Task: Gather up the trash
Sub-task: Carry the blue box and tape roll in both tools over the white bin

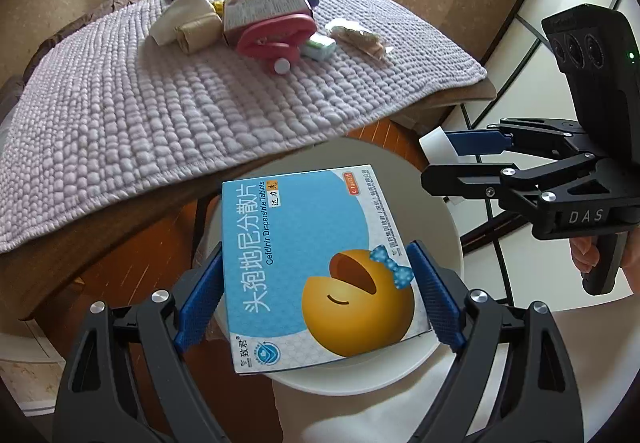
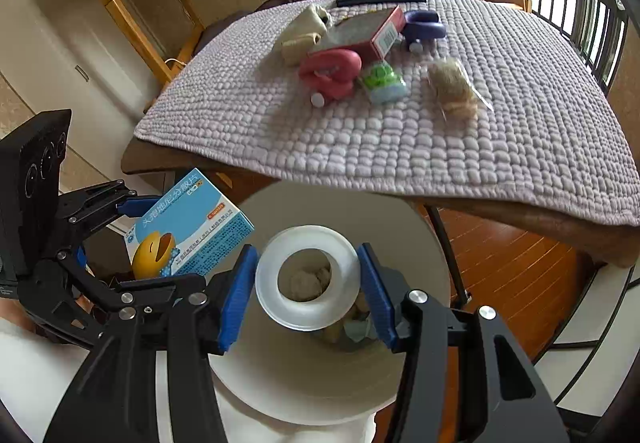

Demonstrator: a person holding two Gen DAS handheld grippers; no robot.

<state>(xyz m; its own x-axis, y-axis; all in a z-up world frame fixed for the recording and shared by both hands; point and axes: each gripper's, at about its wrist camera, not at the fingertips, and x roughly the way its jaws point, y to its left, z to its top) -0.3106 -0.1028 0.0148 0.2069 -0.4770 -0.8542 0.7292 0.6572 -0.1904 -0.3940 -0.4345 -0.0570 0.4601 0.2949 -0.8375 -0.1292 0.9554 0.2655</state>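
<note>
While the left gripper [image 1: 318, 293] clamps the light, crushable blue cardboard medicine box [image 1: 316, 263] by its edges above the white bin [image 2: 408, 219], the right gripper [image 2: 308, 293] pinches the stiff, slick white tape ring [image 2: 308, 277] there too.

Over the bin [image 2: 400, 227] the two grippers crowd its mouth — the table's [image 2: 520, 219] near edge overhangs its far rim (the table's near strip lies bare).
</note>
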